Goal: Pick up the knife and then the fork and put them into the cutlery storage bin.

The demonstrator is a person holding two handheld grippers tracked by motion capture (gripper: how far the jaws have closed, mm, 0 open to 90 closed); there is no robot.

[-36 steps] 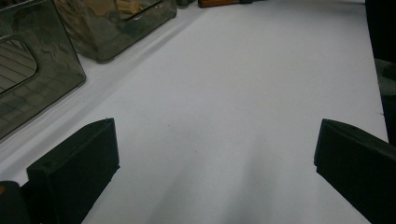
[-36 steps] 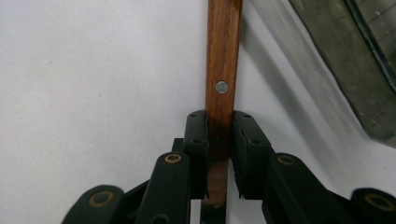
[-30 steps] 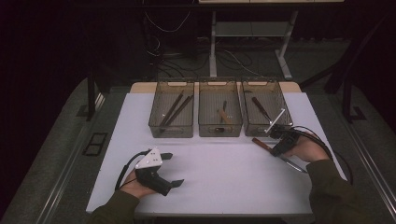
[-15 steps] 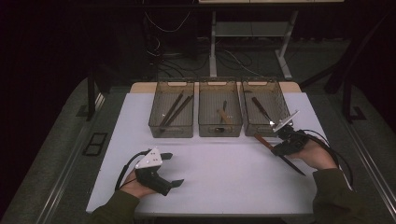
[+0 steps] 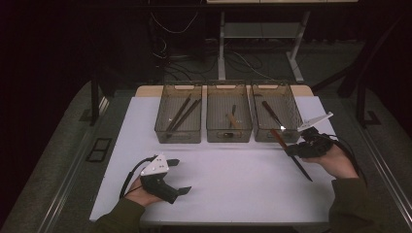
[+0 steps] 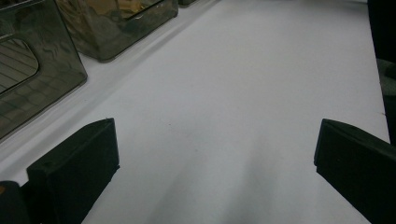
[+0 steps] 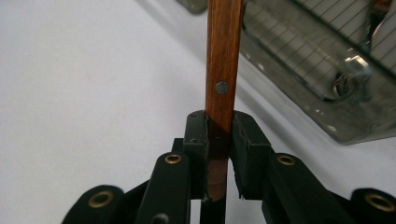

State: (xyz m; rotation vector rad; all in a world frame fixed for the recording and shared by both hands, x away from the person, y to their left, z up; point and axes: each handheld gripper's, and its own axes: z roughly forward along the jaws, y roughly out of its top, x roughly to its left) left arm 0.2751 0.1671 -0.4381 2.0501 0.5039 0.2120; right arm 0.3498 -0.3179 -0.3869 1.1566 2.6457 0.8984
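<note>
A knife with a brown wooden handle point(image 7: 223, 60) and a dark blade point(image 5: 302, 170) is clamped in my right gripper point(image 7: 219, 135). In the high view the right gripper point(image 5: 295, 149) hovers just above the white table, in front of the rightmost bin point(image 5: 291, 114), and the handle end points toward that bin. My left gripper point(image 5: 180, 176) rests on the table at the front left. Its jaws stand wide apart with bare table between them, as the left gripper view shows point(image 6: 215, 154).
Three clear smoky bins stand in a row at the back of the white table point(image 5: 233, 194). The left bin point(image 5: 177, 134) holds two long dark utensils, the middle bin point(image 5: 228, 137) small ones, the right bin another knife point(image 5: 271, 112). Dark floor surrounds the table.
My right gripper has shifted a little to the right and up with the knife still in it. The left gripper has stayed put.
</note>
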